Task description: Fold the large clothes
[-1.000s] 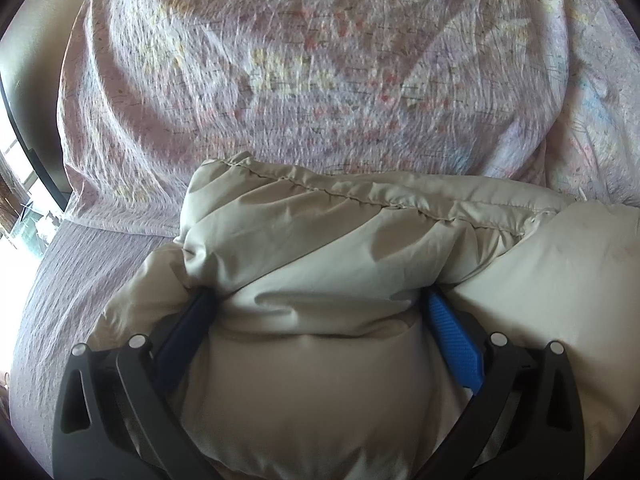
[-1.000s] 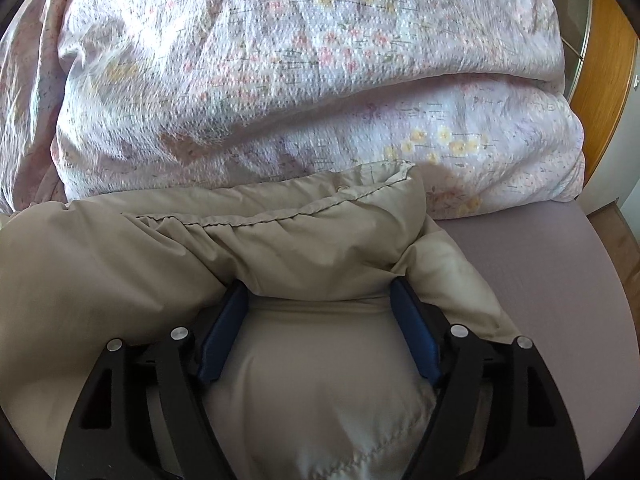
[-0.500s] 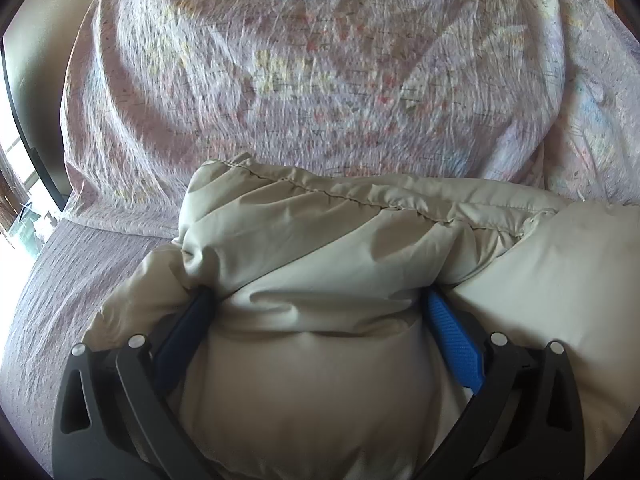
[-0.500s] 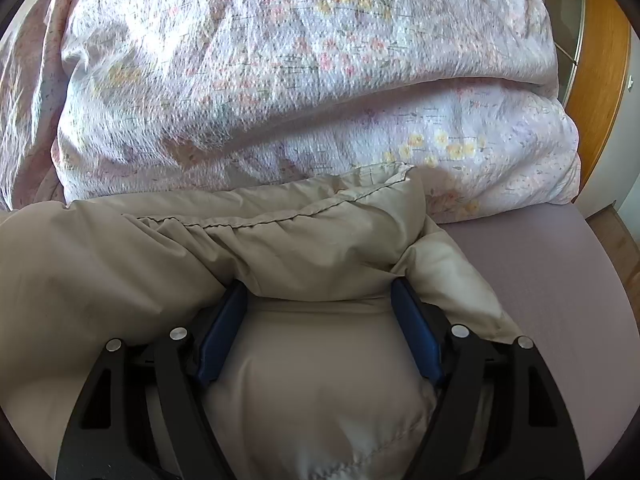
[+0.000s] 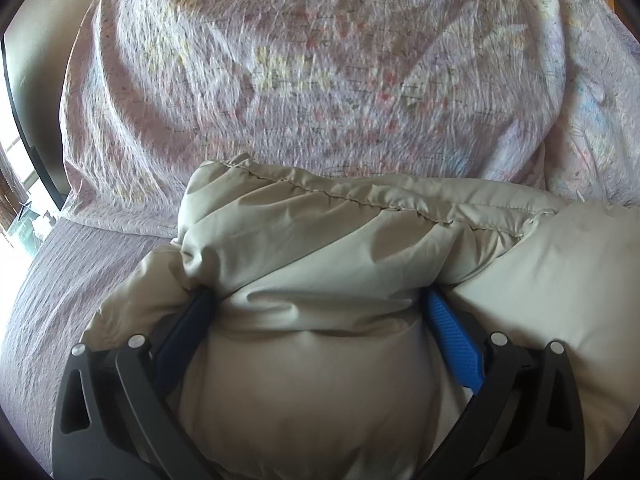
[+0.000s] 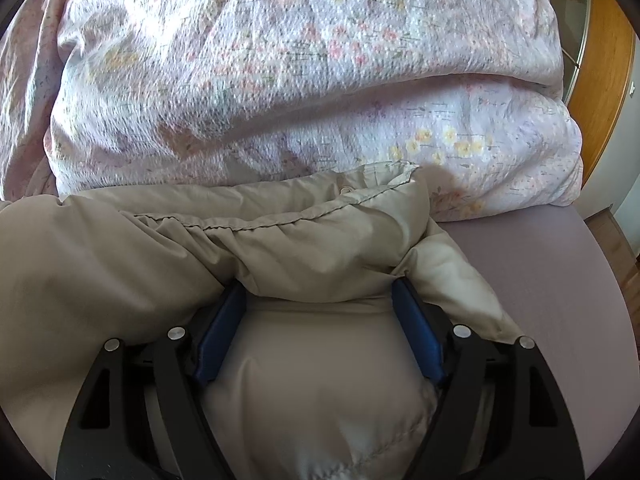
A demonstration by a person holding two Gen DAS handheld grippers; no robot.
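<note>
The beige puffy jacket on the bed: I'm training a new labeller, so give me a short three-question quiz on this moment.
1. True or false: the left gripper has padded fabric of the beige jacket between its fingers.
2. What lies beyond the jacket? A) floral duvet B) laptop C) towel stack
3. Fill in: the right gripper grips the jacket's ____ end, near the bare mauve sheet.

Key: 1 true; 2 A, the floral duvet; 3 right.

Ahead of me a big floral duvet (image 5: 320, 72), pink/lilac w/ small yellow & red flowers, lies bunched on the bed; its folded end (image 6: 500, 152) shows in my right view. Under it a plain mauve sheet (image 6: 552, 280). Far right: wooden door (image 6: 608, 80). Far left: bright window (image 5: 20, 184), dark frame.
</note>
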